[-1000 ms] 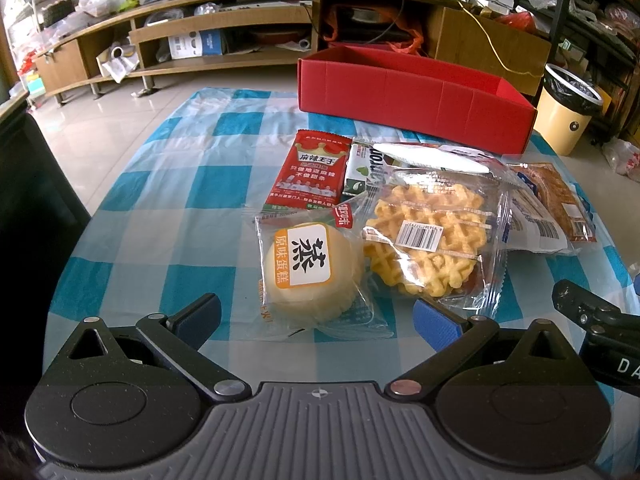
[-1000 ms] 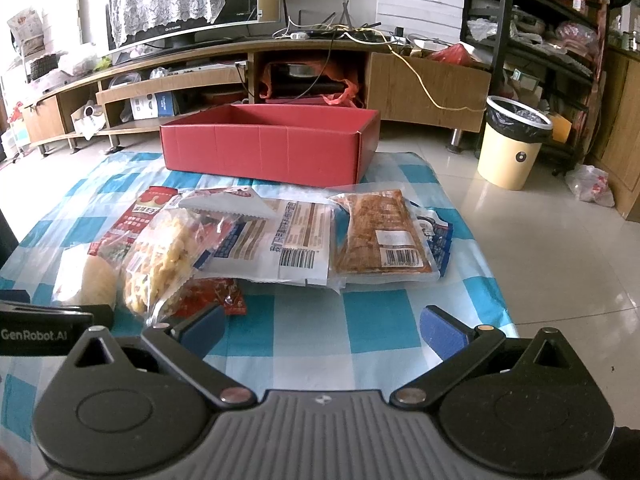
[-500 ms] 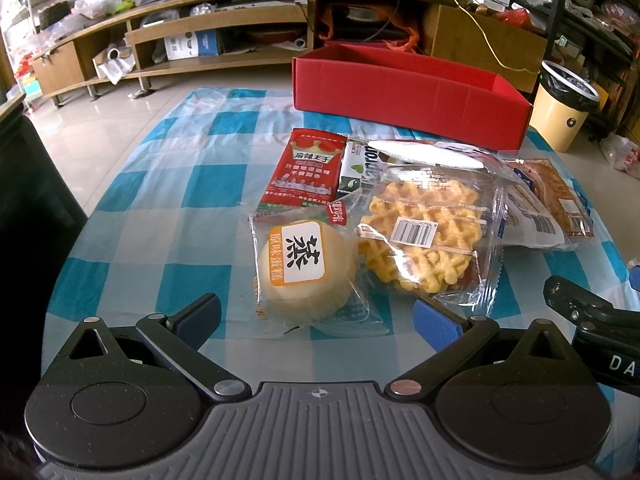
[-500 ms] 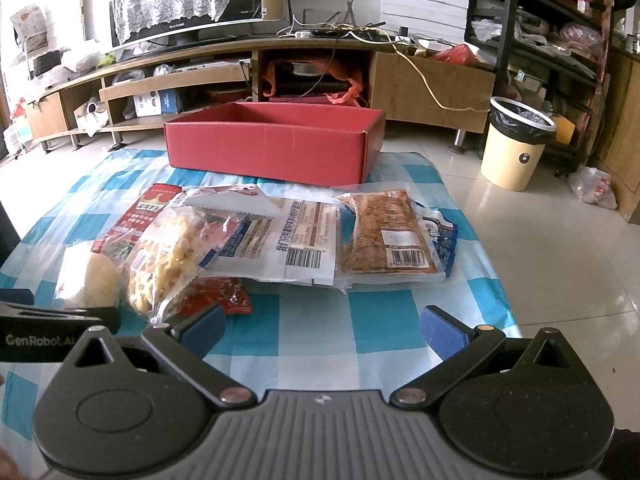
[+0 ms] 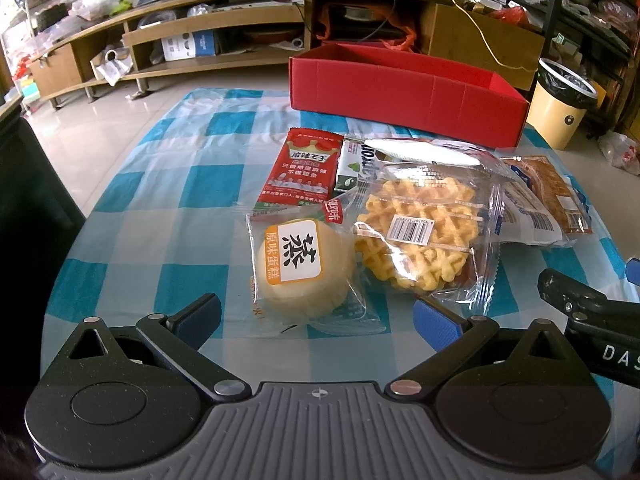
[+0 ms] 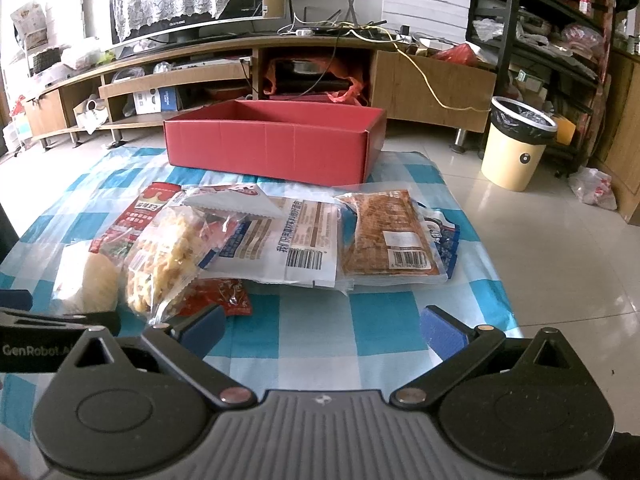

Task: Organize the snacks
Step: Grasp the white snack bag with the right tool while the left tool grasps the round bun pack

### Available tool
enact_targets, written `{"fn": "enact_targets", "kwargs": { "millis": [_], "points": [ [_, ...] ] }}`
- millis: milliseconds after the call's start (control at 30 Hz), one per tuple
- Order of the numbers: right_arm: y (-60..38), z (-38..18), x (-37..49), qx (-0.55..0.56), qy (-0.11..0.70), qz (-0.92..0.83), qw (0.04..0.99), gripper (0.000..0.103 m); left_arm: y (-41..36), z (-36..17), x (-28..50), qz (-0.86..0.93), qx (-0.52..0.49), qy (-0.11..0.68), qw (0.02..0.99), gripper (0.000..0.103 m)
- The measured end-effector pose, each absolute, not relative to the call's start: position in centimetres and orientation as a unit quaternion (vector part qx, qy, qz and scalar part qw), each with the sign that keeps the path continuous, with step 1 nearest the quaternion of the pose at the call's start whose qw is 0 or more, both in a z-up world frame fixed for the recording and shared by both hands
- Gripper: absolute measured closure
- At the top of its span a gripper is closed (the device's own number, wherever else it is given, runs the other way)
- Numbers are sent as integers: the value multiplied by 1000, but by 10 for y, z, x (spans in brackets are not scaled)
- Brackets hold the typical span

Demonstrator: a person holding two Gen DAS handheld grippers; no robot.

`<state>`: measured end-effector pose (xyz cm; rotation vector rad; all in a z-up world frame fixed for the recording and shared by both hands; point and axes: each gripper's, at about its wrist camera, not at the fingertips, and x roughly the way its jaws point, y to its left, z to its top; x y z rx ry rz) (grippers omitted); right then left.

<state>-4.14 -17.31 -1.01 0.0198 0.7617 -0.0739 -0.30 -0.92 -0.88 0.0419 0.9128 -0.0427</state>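
Several snack packets lie on a blue-and-white checked cloth [image 5: 168, 216]. A wrapped round cake [image 5: 302, 264] lies just ahead of my left gripper [image 5: 316, 318], which is open and empty. Beside the cake are a waffle bag [image 5: 424, 236], a red packet [image 5: 306, 170] and a brown packet [image 5: 554, 192]. An open red box [image 5: 404, 84] stands at the far edge. My right gripper [image 6: 322, 328] is open and empty, near the waffle bag [image 6: 164, 260], a white packet [image 6: 296, 240] and the brown packet [image 6: 390, 236]. The red box [image 6: 276, 144] stands behind them.
A small red packet [image 6: 218, 298] lies by my right gripper's left finger. The cloth ends at the right above tiled floor with a yellow bin [image 6: 518, 144]. A long wooden TV shelf [image 6: 200, 76] runs behind the box. The right gripper's body [image 5: 588, 314] shows at the left view's right edge.
Both grippers have eased back and risen slightly, so the snacks and box sit a little farther off. Nothing was taken hold of or moved.
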Motion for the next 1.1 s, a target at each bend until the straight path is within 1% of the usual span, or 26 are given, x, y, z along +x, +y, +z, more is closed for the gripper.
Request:
{"fn": "enact_targets", "kwargs": {
  "millis": [333,500,667,867,1000,1100],
  "points": [
    [-171,-8,-32,7,370,-32,929,2,-5,-7,-1,-19,24,438,899,0],
    [-166,2,-11,22,371,-18,928,2,7,-5,4,-9,16,443,896,0],
    [-150,8,18,45,389,8,920,3,13,-2,7,-1,29,438,898,0],
    [-137,27,45,-4,375,58,925,6,23,-5,9,-18,1,456,890,0],
    [-135,46,89,-53,398,86,912,6,22,-6,10,-30,-14,462,886,0],
    [-125,40,130,-96,428,115,891,6,21,-5,11,-38,-17,463,885,0]
  ]
}}
